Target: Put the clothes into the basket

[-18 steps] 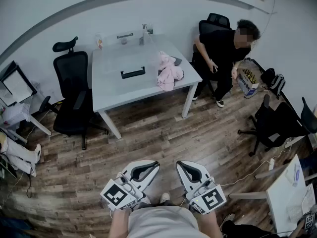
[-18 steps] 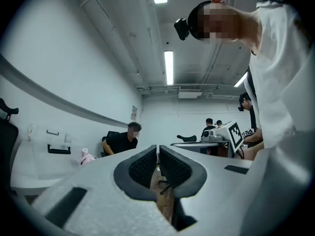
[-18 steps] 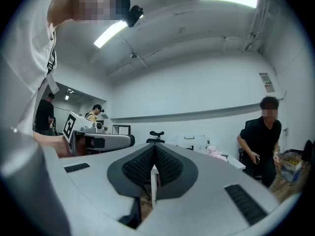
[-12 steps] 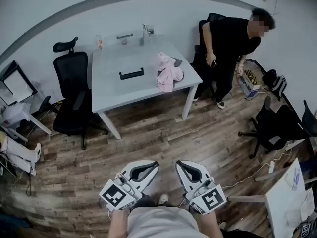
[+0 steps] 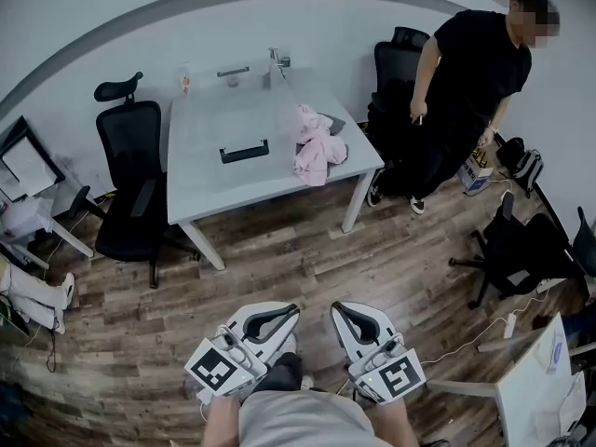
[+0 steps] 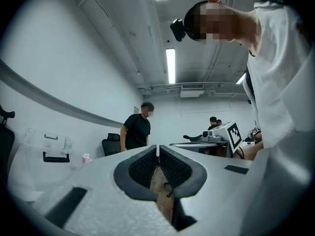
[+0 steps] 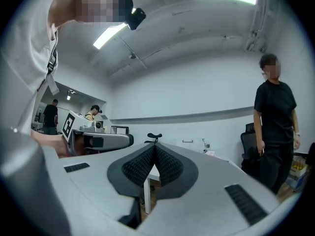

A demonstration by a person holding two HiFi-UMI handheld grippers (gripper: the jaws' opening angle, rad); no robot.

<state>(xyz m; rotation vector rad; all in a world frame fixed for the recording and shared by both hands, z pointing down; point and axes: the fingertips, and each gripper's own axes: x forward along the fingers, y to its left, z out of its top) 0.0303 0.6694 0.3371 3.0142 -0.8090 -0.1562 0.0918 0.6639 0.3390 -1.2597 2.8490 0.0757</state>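
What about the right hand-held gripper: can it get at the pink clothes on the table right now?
Probably not yet. The right hand-held gripper, shut and empty, is near the person's body, with open wood floor between it and the pink clothes on the white table. Nothing blocks the way.

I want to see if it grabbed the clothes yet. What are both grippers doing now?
Left gripper: closed, holding nothing.
Right gripper: closed, holding nothing.
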